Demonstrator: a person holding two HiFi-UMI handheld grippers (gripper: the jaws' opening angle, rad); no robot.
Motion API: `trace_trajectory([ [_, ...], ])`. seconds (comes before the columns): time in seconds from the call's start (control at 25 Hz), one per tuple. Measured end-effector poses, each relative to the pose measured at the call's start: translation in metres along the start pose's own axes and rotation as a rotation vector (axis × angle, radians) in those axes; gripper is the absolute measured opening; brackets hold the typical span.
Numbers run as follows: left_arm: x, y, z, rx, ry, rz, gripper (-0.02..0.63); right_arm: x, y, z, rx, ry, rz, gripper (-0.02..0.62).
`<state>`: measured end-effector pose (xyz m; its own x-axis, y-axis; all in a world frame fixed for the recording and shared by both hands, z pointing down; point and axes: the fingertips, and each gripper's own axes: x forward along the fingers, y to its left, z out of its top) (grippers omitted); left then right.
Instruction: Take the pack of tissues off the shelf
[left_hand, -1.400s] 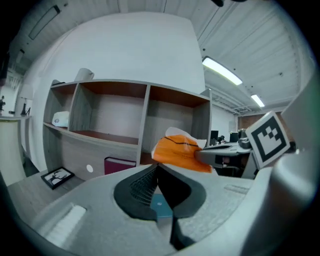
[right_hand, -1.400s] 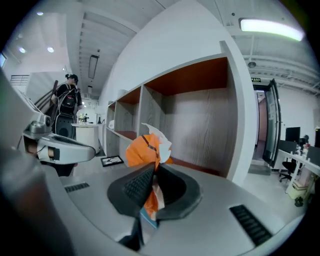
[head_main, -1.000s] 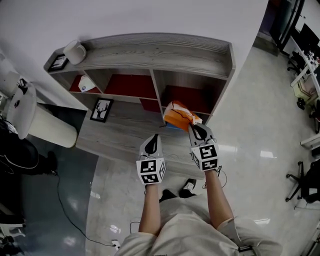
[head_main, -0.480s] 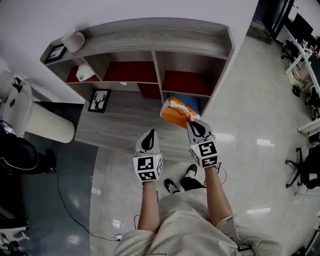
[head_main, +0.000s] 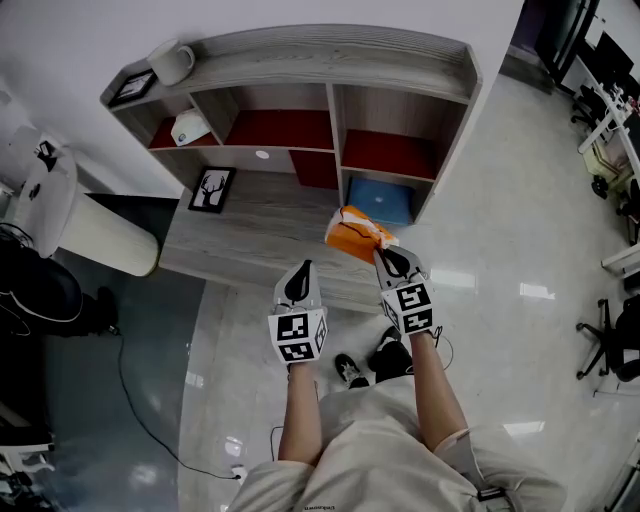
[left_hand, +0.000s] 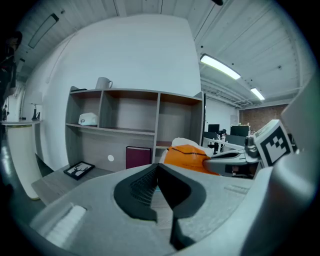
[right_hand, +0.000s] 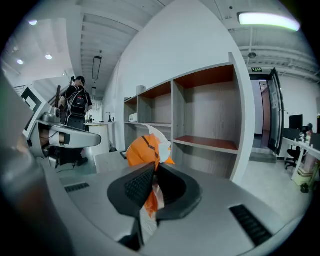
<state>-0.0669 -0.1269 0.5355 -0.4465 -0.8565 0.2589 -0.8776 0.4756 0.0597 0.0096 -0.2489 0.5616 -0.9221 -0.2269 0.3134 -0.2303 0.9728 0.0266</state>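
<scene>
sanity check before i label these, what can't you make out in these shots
- Print on the pack: right gripper view, crumpled, one end hidden between the jaws of the right gripper; head view, too small.
- The blue item in the shelf: head view, too small to name.
- The white item on the shelf: head view, too small to name.

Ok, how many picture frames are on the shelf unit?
2. One picture frame atop the shelf, left end, by the mug; a deer picture frame on the lower ledge.
</scene>
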Motion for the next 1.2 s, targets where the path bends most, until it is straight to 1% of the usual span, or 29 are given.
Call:
trace_trajectory([
  [0.28,-0.018,0.013,-0.012,-0.013,0.003,0.024,0.009,-0.003,0.024,-0.005,-0.029,0.02,0.022,0.028],
  [0.48,-0.028,0.015,-0.009,-0.053,-0.023,0.021,0.009,-0.004,0.028,-0.011,-0.045,0.042,0.031,0.026],
  [0.68,-0.036,0.019,-0.006,-0.047,-0.033,0.035,0.009,-0.006,0.033,-0.013,-0.055,0.045,0.04,0.026],
  [1.04,-0.043,0.018,-0.01,-0.032,-0.028,0.034,0.009,-0.007,0.037,-0.012,-0.075,0.058,0.044,0.026],
  [1.2,-0.045,0.02,-0.01,-0.042,-0.037,0.044,0.009,-0.01,0.041,-0.012,-0.086,0.058,0.046,0.026],
])
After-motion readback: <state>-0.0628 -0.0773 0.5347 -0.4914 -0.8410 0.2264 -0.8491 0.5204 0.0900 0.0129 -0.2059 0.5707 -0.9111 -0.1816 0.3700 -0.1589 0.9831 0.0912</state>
